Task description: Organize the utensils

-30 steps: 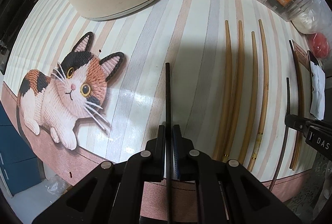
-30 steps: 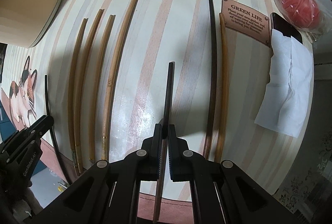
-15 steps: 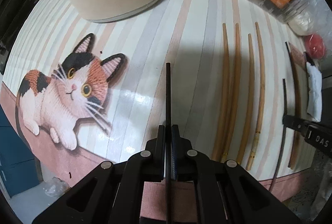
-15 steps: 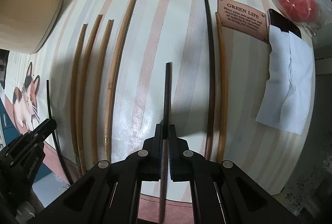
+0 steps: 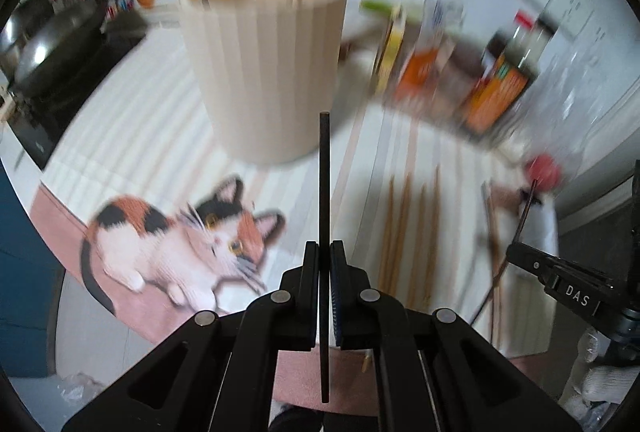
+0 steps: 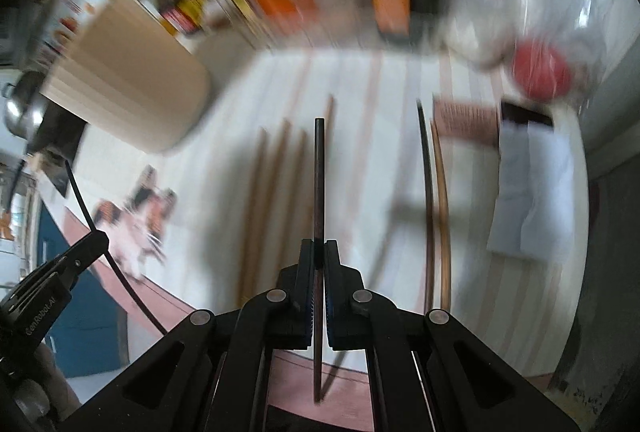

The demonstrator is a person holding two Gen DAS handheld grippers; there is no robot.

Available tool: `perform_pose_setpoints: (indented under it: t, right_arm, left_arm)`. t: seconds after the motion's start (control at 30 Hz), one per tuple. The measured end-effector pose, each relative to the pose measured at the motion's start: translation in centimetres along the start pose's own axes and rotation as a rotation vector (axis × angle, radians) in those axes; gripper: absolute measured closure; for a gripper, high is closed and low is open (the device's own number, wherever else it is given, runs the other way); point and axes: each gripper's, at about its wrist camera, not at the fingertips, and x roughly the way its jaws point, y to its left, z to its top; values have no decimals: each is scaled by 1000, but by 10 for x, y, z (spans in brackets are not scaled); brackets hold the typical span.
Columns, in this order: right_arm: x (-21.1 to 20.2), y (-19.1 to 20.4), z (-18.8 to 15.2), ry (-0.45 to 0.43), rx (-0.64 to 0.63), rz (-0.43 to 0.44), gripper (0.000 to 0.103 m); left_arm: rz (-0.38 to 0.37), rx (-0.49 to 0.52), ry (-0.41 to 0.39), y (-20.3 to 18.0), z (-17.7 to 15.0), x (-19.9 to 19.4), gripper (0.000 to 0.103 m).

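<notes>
My left gripper (image 5: pixel 324 252) is shut on a black chopstick (image 5: pixel 324 183), held off the striped mat and pointing at the beige ribbed utensil holder (image 5: pixel 268 71), which has a black stick and tan sticks standing in it. My right gripper (image 6: pixel 319 252) is shut on a dark brown chopstick (image 6: pixel 319 179), lifted above the mat. Several tan chopsticks (image 6: pixel 272 191) lie in a row on the mat, also in the left wrist view (image 5: pixel 412 232). A dark and a tan chopstick (image 6: pixel 434 199) lie to the right. Both views are motion-blurred.
A cat-shaped mat (image 5: pixel 180 244) lies at the front left. Bottles and boxes (image 5: pixel 460 79) line the back wall. A red item in plastic (image 6: pixel 542 71), a brown sign (image 6: pixel 466 121) and white paper (image 6: pixel 536 187) sit at the right. A wok (image 5: pixel 44 51) stands far left.
Both grippers have lifted and tilted up with their chopsticks, so the views now look across the counter at the holder and back wall instead of down on the mat.
</notes>
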Motion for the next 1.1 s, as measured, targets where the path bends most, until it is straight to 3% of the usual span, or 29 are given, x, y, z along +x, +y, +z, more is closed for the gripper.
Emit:
perform_pose_setpoints:
  t: [0.33,0.5,0.63,0.77,0.83,0.9,1.1]
  right_arm:
    - [-116,66,83,-346,-118,108,103]
    - [-156,92,129,-440,-179,153,103]
    - [-151,98,148,-379,-154,181,103]
    - [-96,69,145,-178,-31,240,102]
    - [-62,53,135,-88,19,211,86]
    - [-27,42,123,12,53,175,79]
    - [63,17,83,205,116,33,79]
  left_arm:
    - [-49,15,-292,-3,80,-107,100]
    - [-31,13,-412,1,127,-145,100]
    - [-19,-11,-436,9,139,-148,100]
    - [1,-27,-399,13,126,-129,100]
    - [18,-33,-372,11,115,-117,100]
    - [37,-45,-317,10,102,-92,100]
    - [118,-62,-210,11,70,-36,100]
